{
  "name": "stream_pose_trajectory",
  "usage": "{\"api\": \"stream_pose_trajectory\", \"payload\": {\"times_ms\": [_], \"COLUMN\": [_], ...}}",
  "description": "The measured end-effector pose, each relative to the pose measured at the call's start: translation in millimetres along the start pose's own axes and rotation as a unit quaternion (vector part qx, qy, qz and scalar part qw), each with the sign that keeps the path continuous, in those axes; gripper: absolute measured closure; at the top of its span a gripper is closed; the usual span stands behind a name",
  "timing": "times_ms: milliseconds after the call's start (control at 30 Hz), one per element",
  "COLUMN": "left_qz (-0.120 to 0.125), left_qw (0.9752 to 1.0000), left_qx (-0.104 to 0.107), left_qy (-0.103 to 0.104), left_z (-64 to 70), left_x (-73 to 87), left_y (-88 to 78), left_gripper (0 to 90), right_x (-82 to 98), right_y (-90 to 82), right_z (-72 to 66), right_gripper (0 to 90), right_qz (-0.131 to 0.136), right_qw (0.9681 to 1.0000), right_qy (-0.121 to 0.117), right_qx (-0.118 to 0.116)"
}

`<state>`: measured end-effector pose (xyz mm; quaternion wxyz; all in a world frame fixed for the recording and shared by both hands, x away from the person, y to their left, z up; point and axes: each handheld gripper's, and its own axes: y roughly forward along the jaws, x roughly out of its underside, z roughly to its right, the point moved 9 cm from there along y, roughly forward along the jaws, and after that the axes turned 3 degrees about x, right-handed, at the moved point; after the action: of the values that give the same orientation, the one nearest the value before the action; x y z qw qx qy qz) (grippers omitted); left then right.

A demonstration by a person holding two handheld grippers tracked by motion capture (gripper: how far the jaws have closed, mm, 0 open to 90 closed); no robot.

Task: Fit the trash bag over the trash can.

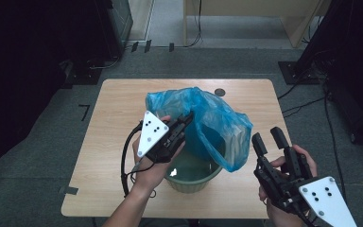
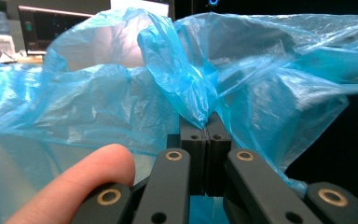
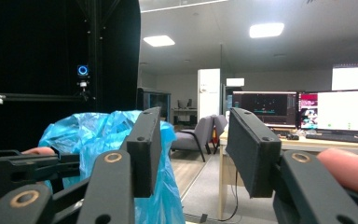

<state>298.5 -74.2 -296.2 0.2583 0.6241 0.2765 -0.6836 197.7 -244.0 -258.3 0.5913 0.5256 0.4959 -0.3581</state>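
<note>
While left hand-held gripper (image 1: 185, 121) pinches blue bag (image 1: 208, 118), right hand-held gripper (image 1: 269, 136) gapes empty.

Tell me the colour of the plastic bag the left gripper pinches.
The plastic bag is translucent blue, clearest in the left gripper view.

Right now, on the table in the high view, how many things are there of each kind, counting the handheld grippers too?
Blue plastic bag: 1
Green bin: 1
Small round dark disc near the far edge: 1
Grippers: 2, the left gripper and the right gripper
Total: 5
</note>
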Motion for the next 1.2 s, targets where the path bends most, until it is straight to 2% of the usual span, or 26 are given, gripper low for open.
{"api": "stream_pose_trajectory", "payload": {"times_ms": [167, 567, 667, 733, 867, 967, 1200], "left_qz": [-0.006, -0.002, -0.002, 0.0, 0.005, 0.005, 0.009], "left_qw": [0.9998, 0.9998, 0.9998, 0.9998, 0.9998, 0.9997, 0.9995], "left_qx": [-0.002, 0.006, 0.009, 0.009, 0.011, 0.013, 0.026], "left_qy": [-0.017, -0.019, -0.017, -0.018, -0.019, -0.018, -0.015], "left_z": [-3.9, 9.2, 12.2, 13.9, 18.1, 20.1, 29.5], "left_x": [3.1, -1.1, -1.2, -1.7, -3.6, -3.8, -4.9], "left_y": [8.3, 19.4, 19.9, 19.4, 18.9, 18.7, 12.5], "left_gripper": [89.3, 89.2, 89.1, 88.7, 88.5, 88.5, 88.5], "right_x": [-1.2, 19.7, 23.4, 23.9, 24.5, 28.1, 38.2], "right_y": [-1.3, 5.5, 5.5, 4.4, 2.4, 2.0, 7.3], "right_z": [-0.1, -36.1, -45.0, -48.7, -54.9, -63.8, -66.6], "right_gripper": [55.4, 57.3, 58.0, 59.9, 61.8, 62.2, 62.5], "right_qz": [0.002, -0.015, -0.017, -0.007, 0.0, -0.005, -0.023], "right_qw": [1.0, 0.9991, 0.9986, 0.999, 0.9987, 0.9978, 0.9976], "right_qy": [0.006, 0.003, 0.001, 0.001, 0.007, 0.002, 0.005], "right_qx": [-0.003, -0.041, -0.051, -0.045, -0.051, -0.065, -0.065]}}
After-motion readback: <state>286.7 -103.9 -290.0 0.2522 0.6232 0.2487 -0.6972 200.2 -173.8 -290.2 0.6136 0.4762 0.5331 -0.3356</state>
